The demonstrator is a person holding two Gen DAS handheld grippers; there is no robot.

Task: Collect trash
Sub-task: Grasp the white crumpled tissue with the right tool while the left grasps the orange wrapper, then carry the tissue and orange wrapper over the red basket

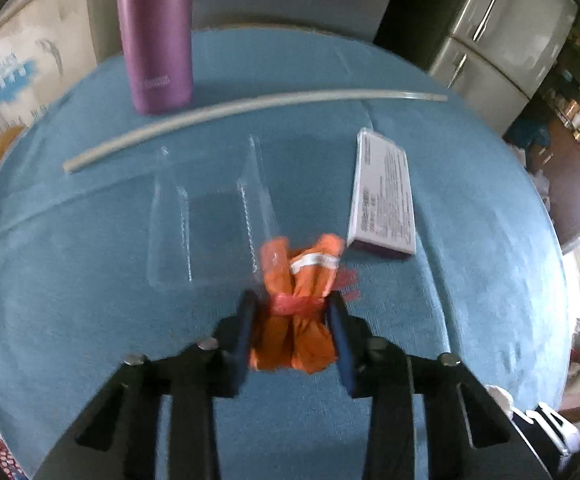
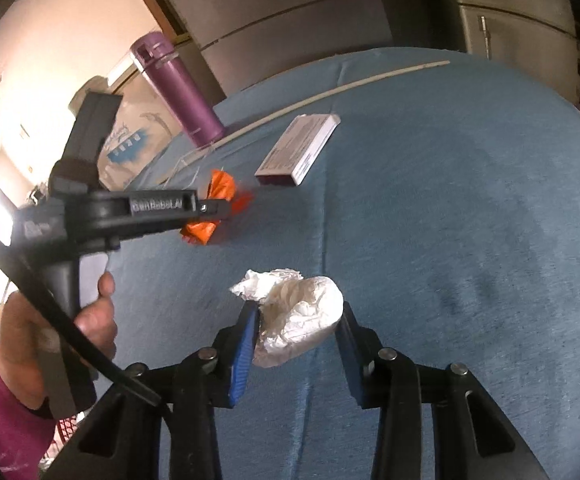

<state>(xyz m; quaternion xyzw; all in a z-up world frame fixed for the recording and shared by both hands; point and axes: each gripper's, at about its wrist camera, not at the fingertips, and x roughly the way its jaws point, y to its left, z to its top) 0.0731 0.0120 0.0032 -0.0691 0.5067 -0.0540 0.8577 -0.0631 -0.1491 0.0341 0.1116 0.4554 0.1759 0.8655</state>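
On the blue-clothed table (image 1: pixel 470 280), the orange crumpled wrapper (image 1: pixel 298 320) is lying between the left gripper's (image 1: pixel 292 304) jaws, with the flat printed cardboard box (image 1: pixel 384 196) just right, the long pale tube (image 1: pixel 249 110) stretching behind, and the purple metal bottle (image 1: pixel 155 36) standing beyond it.

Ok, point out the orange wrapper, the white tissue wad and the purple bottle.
orange wrapper (image 1: pixel 298 320), left wrist view, its red-tied waist.
white tissue wad (image 2: pixel 302 316), right wrist view, its crumpled middle.
purple bottle (image 1: pixel 155 40), left wrist view, its body.
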